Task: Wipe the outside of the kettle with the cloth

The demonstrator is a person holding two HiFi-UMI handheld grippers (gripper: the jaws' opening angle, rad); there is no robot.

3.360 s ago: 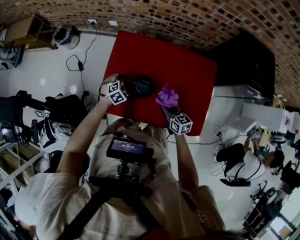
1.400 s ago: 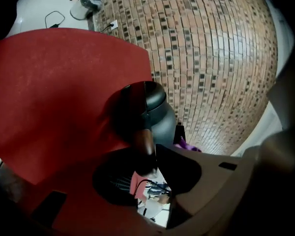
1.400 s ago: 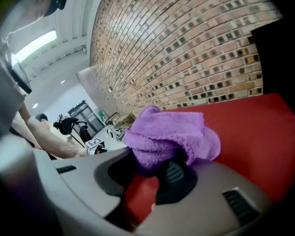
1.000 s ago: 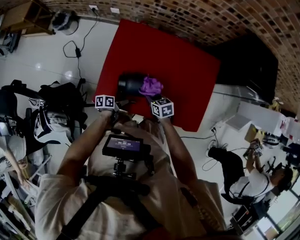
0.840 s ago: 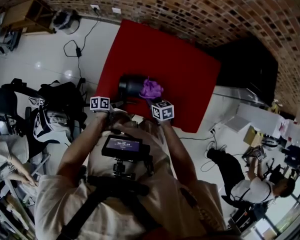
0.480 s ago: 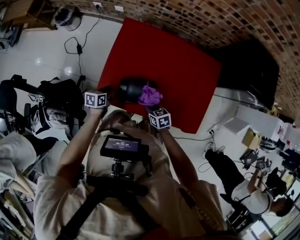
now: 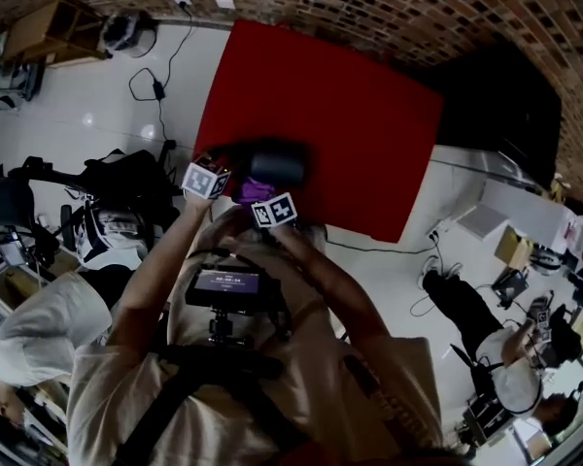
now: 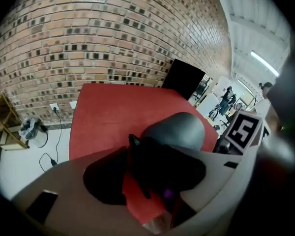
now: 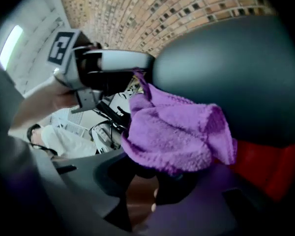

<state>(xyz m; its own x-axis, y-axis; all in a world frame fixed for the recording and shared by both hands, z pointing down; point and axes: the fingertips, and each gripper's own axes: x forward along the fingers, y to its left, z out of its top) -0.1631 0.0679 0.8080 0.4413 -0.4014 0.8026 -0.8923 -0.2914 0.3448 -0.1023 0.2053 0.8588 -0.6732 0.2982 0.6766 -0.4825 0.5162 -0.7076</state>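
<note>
A dark grey kettle (image 7: 277, 165) stands near the front left of the red table (image 7: 360, 115). My right gripper (image 7: 257, 194) is shut on a bunched purple cloth (image 9: 177, 132), which lies against the kettle's body (image 9: 226, 73) on its near side. My left gripper (image 8: 147, 181) is at the kettle's left. Its jaws have just been closing and the black handle (image 8: 162, 163) lies between them. A strip of red table still shows between the handle and one jaw. The kettle's rounded body (image 8: 179, 129) rises just beyond.
A brick wall (image 7: 369, 8) runs behind the table, with a black cabinet (image 7: 505, 105) to the right. Bags and gear (image 7: 117, 212) sit on the white floor to the left, with cables (image 7: 151, 85). A person (image 7: 496, 357) sits on the floor at the right.
My left gripper has come in from beside the table's edge to the kettle's handle side. My right gripper has carried the cloth from the kettle's right side round to its near side.
</note>
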